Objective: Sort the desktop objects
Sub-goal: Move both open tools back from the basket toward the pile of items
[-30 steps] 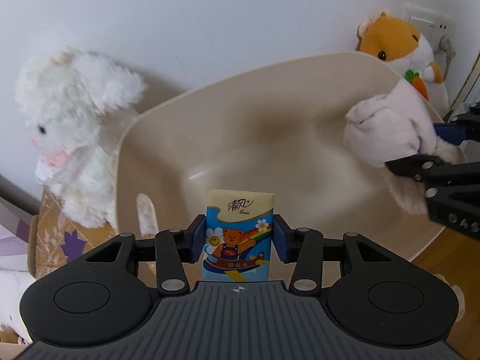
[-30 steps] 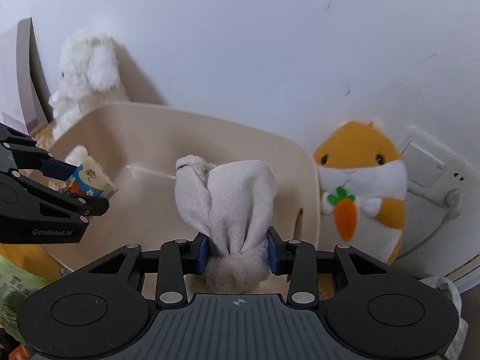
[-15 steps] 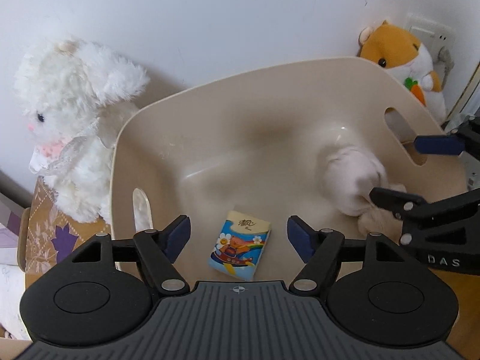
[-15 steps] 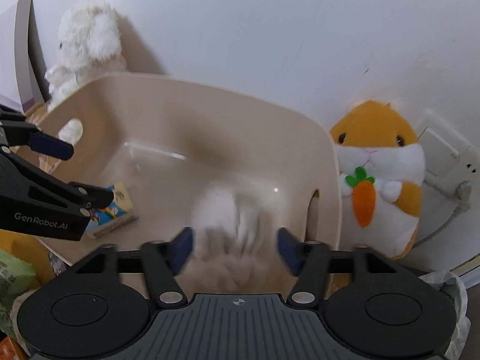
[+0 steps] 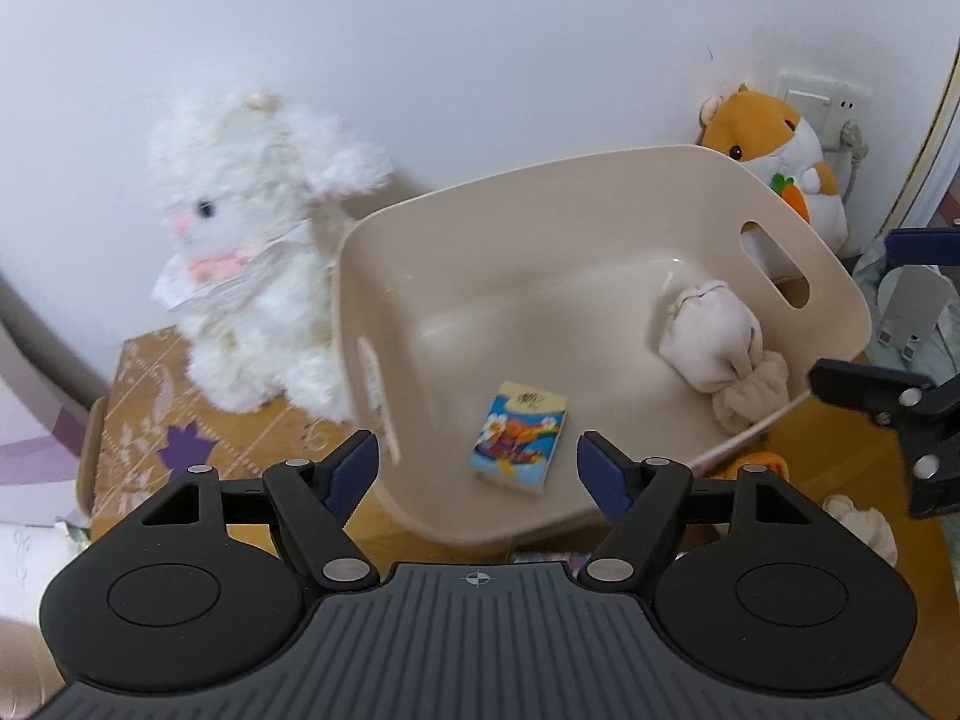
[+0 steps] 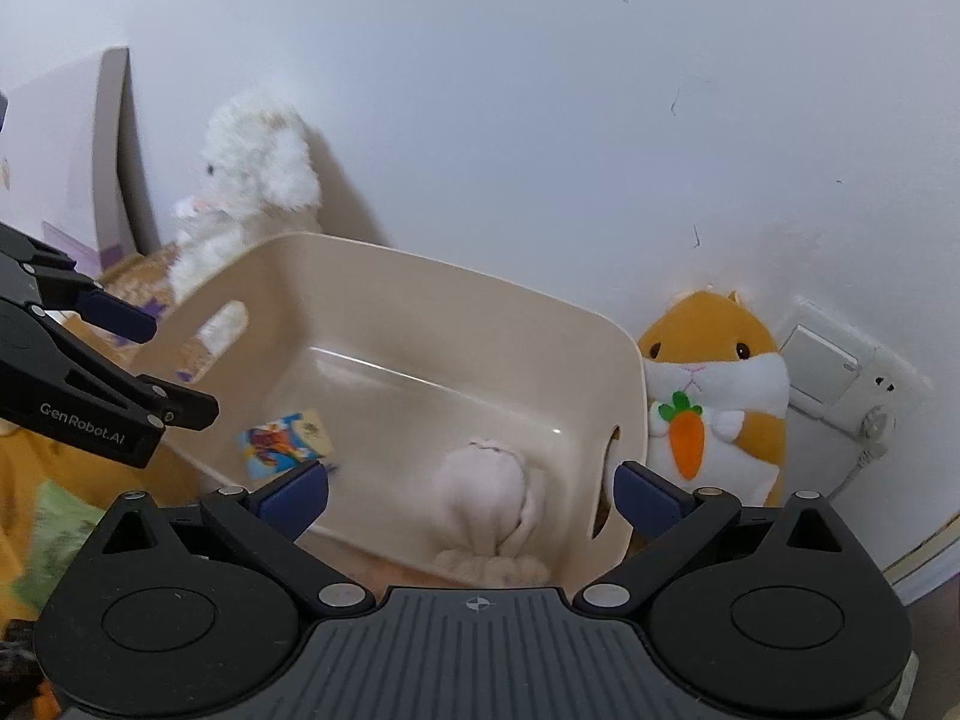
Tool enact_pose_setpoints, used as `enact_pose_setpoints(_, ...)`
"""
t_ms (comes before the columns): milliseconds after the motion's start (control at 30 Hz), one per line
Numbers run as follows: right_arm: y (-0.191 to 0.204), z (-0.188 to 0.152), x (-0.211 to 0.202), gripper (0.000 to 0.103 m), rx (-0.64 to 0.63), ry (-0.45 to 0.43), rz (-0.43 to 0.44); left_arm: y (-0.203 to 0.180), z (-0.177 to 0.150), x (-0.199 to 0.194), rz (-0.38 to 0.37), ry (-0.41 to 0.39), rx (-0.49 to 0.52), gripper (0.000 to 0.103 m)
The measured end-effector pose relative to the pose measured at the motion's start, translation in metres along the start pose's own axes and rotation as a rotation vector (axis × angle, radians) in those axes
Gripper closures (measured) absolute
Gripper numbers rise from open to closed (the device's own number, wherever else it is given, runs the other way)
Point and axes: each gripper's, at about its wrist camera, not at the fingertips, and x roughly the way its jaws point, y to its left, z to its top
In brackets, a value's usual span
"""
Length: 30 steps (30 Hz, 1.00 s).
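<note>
A beige plastic bin (image 5: 600, 228) with cut-out handles is seen on a wooden table (image 5: 804, 450), set close to a white wall. Two things lie on its floor. A small tissue pack (image 5: 519, 435) with a cartoon print lies flat toward the near left part of the bin, and a pale cloth bundle (image 5: 714, 342), knotted at one end, lies at the right side by the near wall, with its knotted end against the rim. The two are kept well apart from each other.

The left gripper (image 5: 478, 468) is held above the near edge of the bin, its jaws spread wide with nothing gripped; the tissue pack is seen below and between them but is not touched. The right gripper (image 6: 471, 495) is held over the bin's right near corner. Its jaws are opening at this moment and stand very wide; the cloth bundle lies below, between them, untouched by either pad.

A white fluffy toy rabbit (image 5: 252, 252) is propped on a patterned box (image 5: 150, 396) just left of the bin. An orange and white toy hamster (image 6: 714, 390) with a felt carrot is stood against the wall, touching the bin's right end. A wall socket (image 6: 840, 372) with a plug in it is seen just beside the hamster.
</note>
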Motion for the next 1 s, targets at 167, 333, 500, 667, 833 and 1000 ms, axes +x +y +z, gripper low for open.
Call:
enact_pose_setpoints(167,0.012,-0.011,-0.023,0.000,0.036,-0.007,0.008,0.010,-0.019,-0.022,-0.006,0.002,-0.023,0.028)
enact_pose_setpoints(333,0.025,-0.029,-0.042,0.000,0.052,0.002,0.030,0.014,-0.042,-0.044,-0.016,0.009,-0.005,0.028)
enact_pose_setpoints(500,0.039,-0.054,-0.062,0.000,0.057,0.025,0.019,0.021,-0.073,-0.059,-0.028,0.032,-0.009,0.028)
enact_pose_setpoints(667,0.051,-0.086,-0.079,0.000,0.058,0.058,0.012,0.028,-0.108,-0.069,-0.042,0.068,-0.004,0.028)
enact_pose_setpoints(833,0.062,-0.117,-0.090,0.000,0.004,0.092,-0.013,0.036,-0.140,-0.073,-0.061,0.111,-0.025,0.028)
enact_pose_setpoints(1000,0.066,-0.141,-0.099,0.000,-0.010,0.115,0.001,0.037,-0.169,-0.076,-0.079,0.151,-0.043,0.028)
